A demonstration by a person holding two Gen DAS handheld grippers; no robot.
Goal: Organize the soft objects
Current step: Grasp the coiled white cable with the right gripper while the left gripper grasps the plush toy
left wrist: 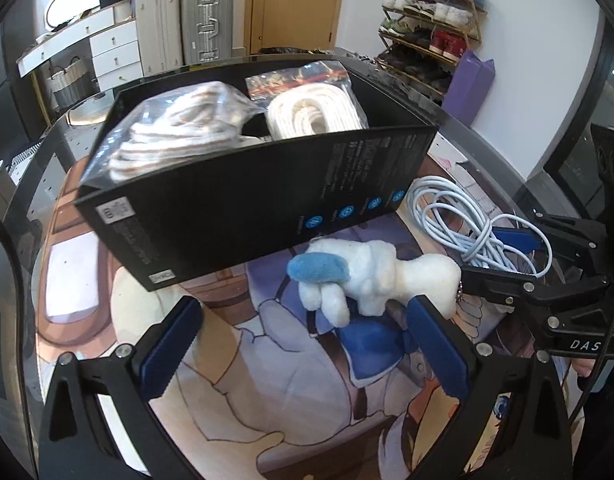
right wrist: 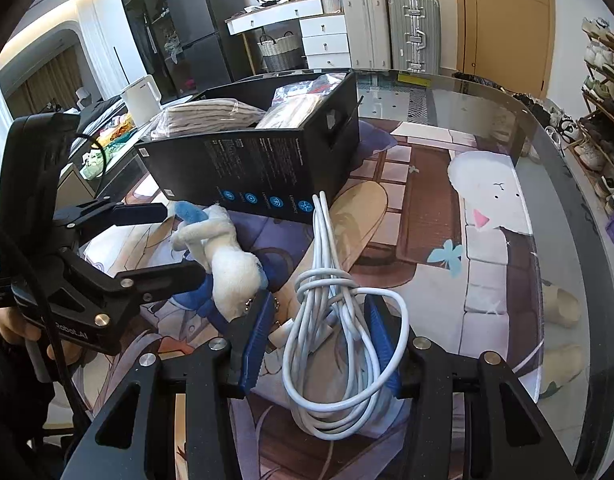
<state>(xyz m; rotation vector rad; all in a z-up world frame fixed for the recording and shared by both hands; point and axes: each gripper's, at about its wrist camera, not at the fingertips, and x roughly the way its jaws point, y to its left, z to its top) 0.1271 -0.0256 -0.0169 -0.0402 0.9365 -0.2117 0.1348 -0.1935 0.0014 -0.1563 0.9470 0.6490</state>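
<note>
Left wrist view cuts off the far end of the white cable bundle (left wrist: 463, 224), which runs behind the right claw (left wrist: 503, 258) at the frame's right side. The left claw (left wrist: 303, 344) stands open, its blue pads (left wrist: 169, 354) spread with nothing between them; the plush toy (left wrist: 371, 280) lies just ahead of it toward its right finger, and I cannot tell whether that finger touches it. The black box (left wrist: 243, 196) rises directly beyond, blocking the mat (left wrist: 235, 380) behind it. Inside sit two bagged coils: a striped rope bundle (left wrist: 175, 136) to the left, blurred, and a white rope coil (left wrist: 319, 114) to the right.

In the right wrist view, the right claw (right wrist: 319, 344) straddles the cable bundle (right wrist: 335, 336) with its pads at either side; whether they press it is hard to make out. The plush toy (right wrist: 223, 256) lies just to its left, the box (right wrist: 259, 168) ahead.
</note>
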